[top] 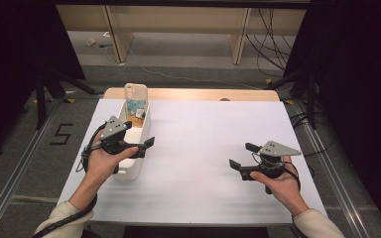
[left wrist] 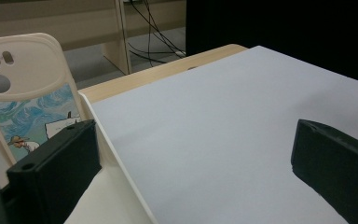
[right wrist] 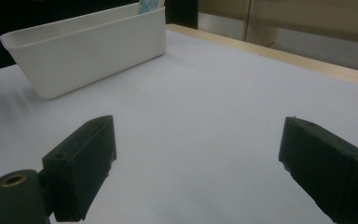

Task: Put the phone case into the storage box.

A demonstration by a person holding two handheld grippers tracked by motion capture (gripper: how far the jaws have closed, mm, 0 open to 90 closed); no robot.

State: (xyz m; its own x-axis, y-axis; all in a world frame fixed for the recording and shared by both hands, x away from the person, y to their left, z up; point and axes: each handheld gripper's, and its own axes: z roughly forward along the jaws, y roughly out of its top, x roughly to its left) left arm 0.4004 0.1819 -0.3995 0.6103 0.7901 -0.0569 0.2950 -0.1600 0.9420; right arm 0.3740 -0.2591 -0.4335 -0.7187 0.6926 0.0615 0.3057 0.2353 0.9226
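Nearest the person, the two forearms in pale sleeves come in over the near edge of the white table (top: 198,163), one gripper in each hand. The right gripper (top: 241,156) sits well to the right of the white bin (top: 131,171), low over bare tabletop, its jaws spread wide with nothing between them. In the right gripper view the white bin (right wrist: 88,51) stands off at the upper left, well apart from that gripper (right wrist: 196,163).

The left gripper (top: 146,146) is right at the bin, above its near half; its jaws are spread apart too and grasp nothing. In the left gripper view one jaw hangs inside the bin's wall (left wrist: 121,168) and the other over the table just outside it, so the gripper (left wrist: 193,158) straddles the rim.

Farther back, at the bin's far end, a cream phone case (top: 135,96) stands upright, leaning on the end wall. In the left gripper view the phone case (left wrist: 28,88) shows camera cutouts and a cartoon print, blue swirls and a little figure in a hat; no readable lettering on it.

Left of the bin, down on the floor, there's a black "5" marking (top: 61,134).
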